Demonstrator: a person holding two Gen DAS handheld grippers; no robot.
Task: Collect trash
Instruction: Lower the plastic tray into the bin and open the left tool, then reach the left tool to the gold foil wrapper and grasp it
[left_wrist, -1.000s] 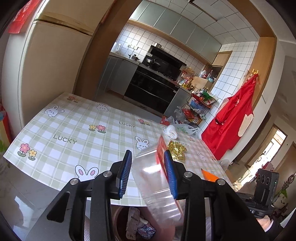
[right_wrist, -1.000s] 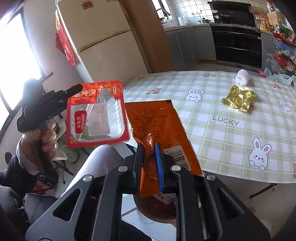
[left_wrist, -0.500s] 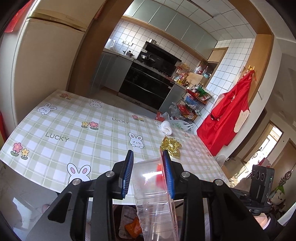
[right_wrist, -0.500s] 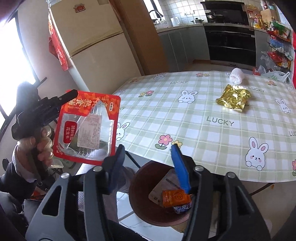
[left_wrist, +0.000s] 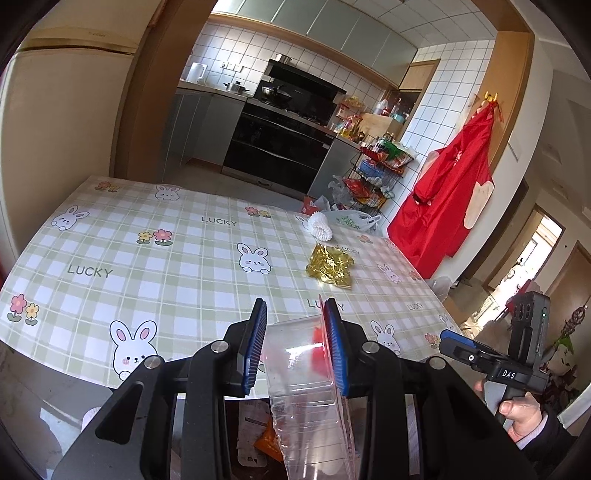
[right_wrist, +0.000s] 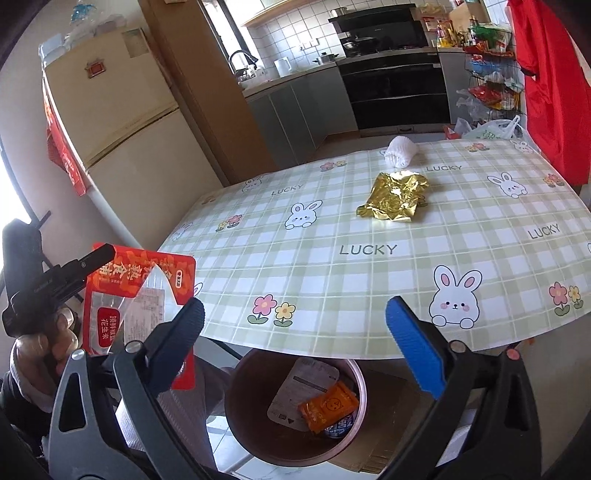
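Note:
My left gripper (left_wrist: 295, 345) is shut on a clear plastic food tray (left_wrist: 306, 398) with a red label (right_wrist: 136, 280), held past the table's near edge. My right gripper (right_wrist: 293, 308) has its jaws opening wide with nothing between them, above a brown bin (right_wrist: 236, 387) under the table edge. An orange wrapper (right_wrist: 328, 406) lies inside the bin on other packets. A crumpled gold wrapper (right_wrist: 395, 197) and a white foam net (right_wrist: 400, 151) rest on the checked tablecloth (right_wrist: 369, 280); both also show from the left wrist as gold wrapper (left_wrist: 328, 266) and foam net (left_wrist: 319, 227).
A cream fridge (right_wrist: 122, 140) stands left of the table. A red apron (left_wrist: 450, 192) hangs on the right wall beside a wire rack (left_wrist: 373, 173) and a plastic bag (left_wrist: 351, 221). Flat cardboard (right_wrist: 384, 458) lies on the floor by the bin.
The right gripper opened and let go of the orange wrapper, which dropped into the bin. The left gripper kept its hold on the tray and shifted sideways along the table edge.

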